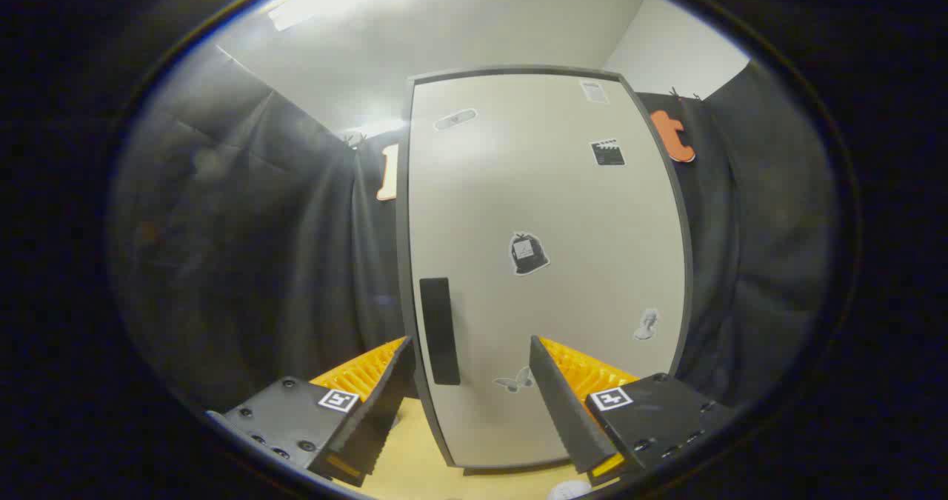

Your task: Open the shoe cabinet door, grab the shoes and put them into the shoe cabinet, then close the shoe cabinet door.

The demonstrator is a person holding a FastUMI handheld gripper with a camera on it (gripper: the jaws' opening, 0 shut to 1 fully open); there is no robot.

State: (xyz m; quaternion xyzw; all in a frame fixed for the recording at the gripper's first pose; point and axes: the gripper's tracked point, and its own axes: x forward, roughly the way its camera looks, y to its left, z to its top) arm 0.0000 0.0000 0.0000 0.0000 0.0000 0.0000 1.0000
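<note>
A: Where does the cabinet [548, 263] stand?

B: Just ahead of the fingers [474, 404], upright on the surface [407, 448], its door [563, 211] shut and facing them. The gripper is spread wide with nothing between its fingers.

A: And where should it take hold?

B: Probably at the handle [439, 330], a dark vertical bar near the door's edge, just beyond the left finger. The door looks like a stiff, smooth panel, likely light, so it should swing rather than flex; the flat face offers no grip, and the fingers could slip off it.

A: Any shoes about?

B: None can be made out; a small pale thing [569, 490] lies below the right finger, too cut off to tell.
</note>
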